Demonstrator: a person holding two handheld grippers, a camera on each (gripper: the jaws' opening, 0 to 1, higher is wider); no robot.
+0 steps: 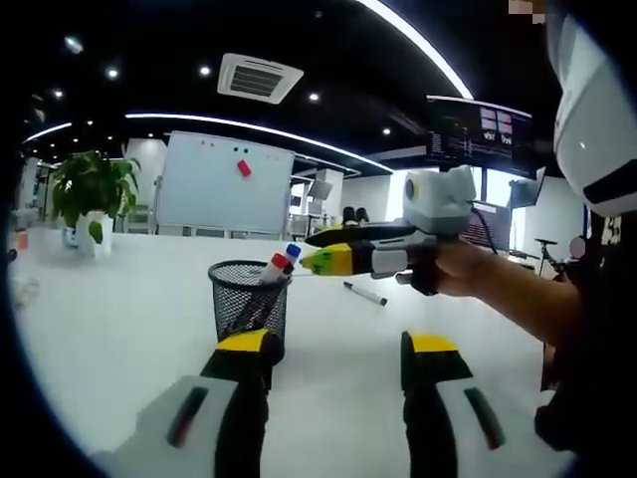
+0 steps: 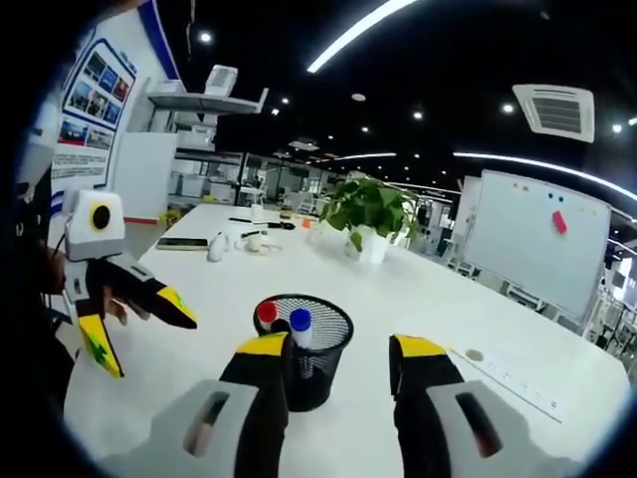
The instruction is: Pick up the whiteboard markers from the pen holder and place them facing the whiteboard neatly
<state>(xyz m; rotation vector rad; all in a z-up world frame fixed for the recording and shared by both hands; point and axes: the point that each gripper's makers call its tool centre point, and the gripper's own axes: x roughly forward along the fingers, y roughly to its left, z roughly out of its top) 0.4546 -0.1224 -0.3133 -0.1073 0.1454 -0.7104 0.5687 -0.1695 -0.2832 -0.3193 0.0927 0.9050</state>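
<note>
1. Both grippers are hovering around the black mesh pen holder (image 1: 249, 299) on the white table (image 1: 119, 319), and nothing has been picked yet.
2. The left gripper (image 1: 338, 351) has its yellow-tipped jaws spread wide with nothing between them; the holder sits just beyond its left jaw. In the right gripper view the same gripper (image 2: 134, 334) comes in from the left, jaws splayed apart.
3. The right gripper (image 2: 343, 360) is released too, jaws parted and empty, with the holder (image 2: 304, 349) between and just ahead of them. In the left gripper view it (image 1: 320, 249) reaches in from the right, tips just above the holder's rim, and there the jaws look close together. I'd trust its own camera.
4. In the holder: a red-capped marker (image 2: 267, 313) and a blue-capped marker (image 2: 300, 323), side by side, caps up, leaning against the rim. From the left gripper's side the red one (image 1: 276, 267) and the blue one (image 1: 292, 253) poke above the mesh.
5. One more marker (image 1: 364, 293) lies flat on the table, to the right of and beyond the holder.
6. The whiteboard (image 1: 224, 184) stands far across the room, a red magnet on it; a potted plant (image 1: 92, 194) sits far left.
7. Handling call: these markers should be light, rigid and smooth-barrelled, so likely slippery. Best to pinch just below the cap, where it clears the mesh, and lift straight up. The holder looks light enough to tip or drag along.
</note>
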